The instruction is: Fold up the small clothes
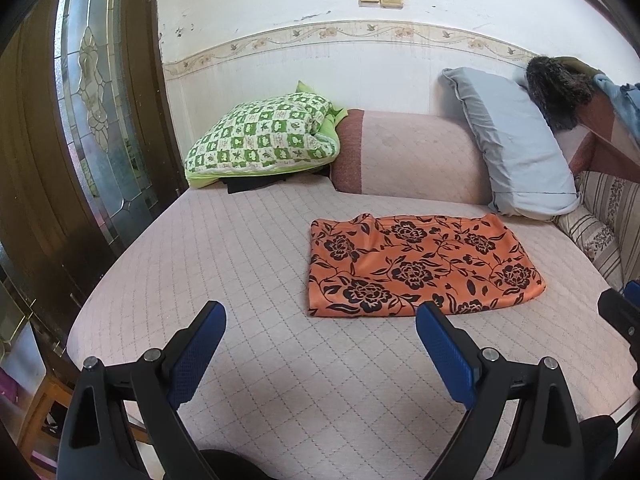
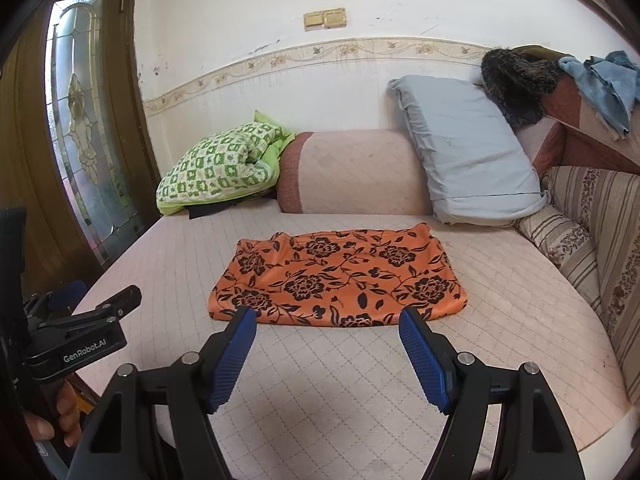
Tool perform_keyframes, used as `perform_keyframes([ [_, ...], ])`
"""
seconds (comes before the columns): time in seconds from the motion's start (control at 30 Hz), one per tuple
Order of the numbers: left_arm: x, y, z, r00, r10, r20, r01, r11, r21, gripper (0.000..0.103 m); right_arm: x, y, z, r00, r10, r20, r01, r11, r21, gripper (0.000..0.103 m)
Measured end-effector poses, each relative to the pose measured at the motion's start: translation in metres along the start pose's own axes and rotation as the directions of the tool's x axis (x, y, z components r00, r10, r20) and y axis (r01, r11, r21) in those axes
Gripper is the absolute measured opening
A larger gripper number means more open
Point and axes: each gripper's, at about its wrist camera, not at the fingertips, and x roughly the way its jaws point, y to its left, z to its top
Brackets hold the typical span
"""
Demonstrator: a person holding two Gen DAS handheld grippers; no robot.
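Gripper pair spread wide and empty above the bed: our left gripper hangs over bare quilting just short of the cloth's near left corner, while our right gripper frames its near edge without touching. We see the quilted pink bed cover filling both wrist views, a pale blue pillow propped at the back right, and a green checked cushion at the back left. Between them, the orange cloth with black flowers lies flat, folded into a rectangle, mid-bed.
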Motion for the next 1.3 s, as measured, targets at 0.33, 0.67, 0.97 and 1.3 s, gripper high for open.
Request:
perform_keyframes([
  [0.33,-0.008,-0.017,0.003,1.000,-0.008,0.009,0.007,0.999,0.042,0.096,-0.007,-0.026,0.000,0.999,-0.034,0.005,0.034,0.998,0.054,0.077],
  [0.67,-0.008,-0.029,-0.001,1.000,-0.010,-0.001,0.010,0.997,0.083,0.096,-0.011,-0.040,-0.004,0.999,-0.041,0.012,0.040,0.996,0.081,0.077],
  [0.97,0.020,-0.029,-0.014,0.997,0.021,-0.080,-0.013,0.995,0.098,0.096,-0.013,-0.069,-0.009,0.997,-0.076,0.016,0.073,0.989,0.130,0.077],
  [1.3,0.074,-0.021,-0.041,0.983,-0.025,-0.182,0.037,0.997,0.064,0.096,0.007,-0.112,-0.024,0.994,-0.099,-0.048,0.106,0.976,0.189,0.076],
])
